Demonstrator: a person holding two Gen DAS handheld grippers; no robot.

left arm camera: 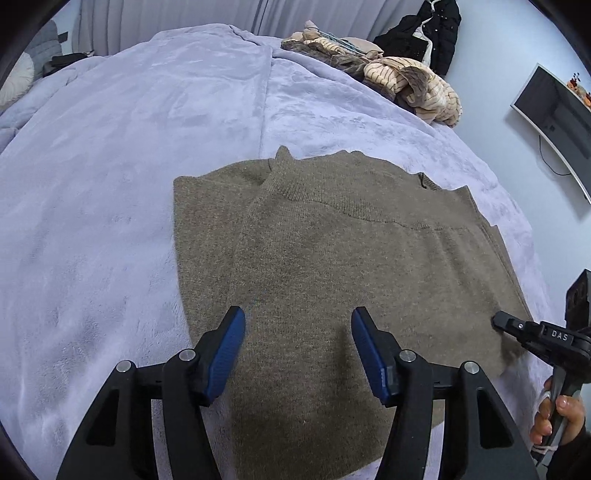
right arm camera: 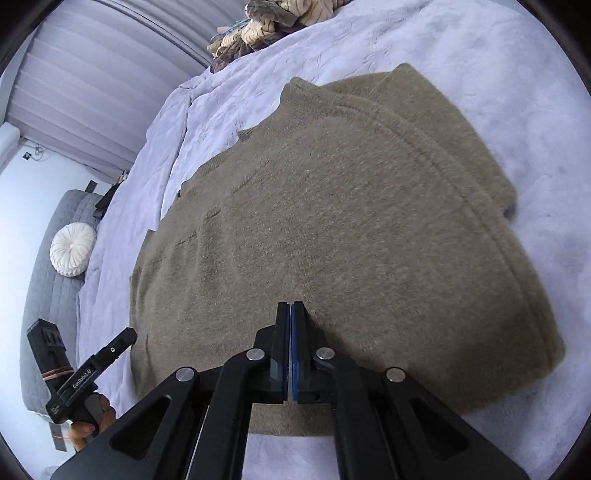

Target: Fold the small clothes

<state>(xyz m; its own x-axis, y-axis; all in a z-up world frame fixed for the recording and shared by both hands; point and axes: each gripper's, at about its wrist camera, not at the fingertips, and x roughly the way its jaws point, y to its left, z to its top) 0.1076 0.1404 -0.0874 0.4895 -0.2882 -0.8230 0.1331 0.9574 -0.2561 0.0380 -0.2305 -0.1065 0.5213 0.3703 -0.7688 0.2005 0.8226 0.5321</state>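
Note:
A brown knit sweater (left arm camera: 332, 258) lies folded flat on the lilac blanket (left arm camera: 129, 166); it also fills the right wrist view (right arm camera: 332, 221). My left gripper (left arm camera: 298, 321) is open, its blue pads hovering over the sweater's near part. My right gripper (right arm camera: 291, 314) is shut, its tips low over the sweater near its edge; I cannot tell if any fabric is pinched. It shows at the sweater's right edge in the left wrist view (left arm camera: 498, 319). The left gripper appears at the lower left of the right wrist view (right arm camera: 122, 339).
A pile of striped beige clothes (left arm camera: 406, 77) lies at the bed's far right, also in the right wrist view (right arm camera: 266, 22). A black jacket (left arm camera: 432, 33) hangs on the wall. A monitor (left arm camera: 554, 110) is on the right. A grey sofa with a white cushion (right arm camera: 73, 254) stands beside the bed.

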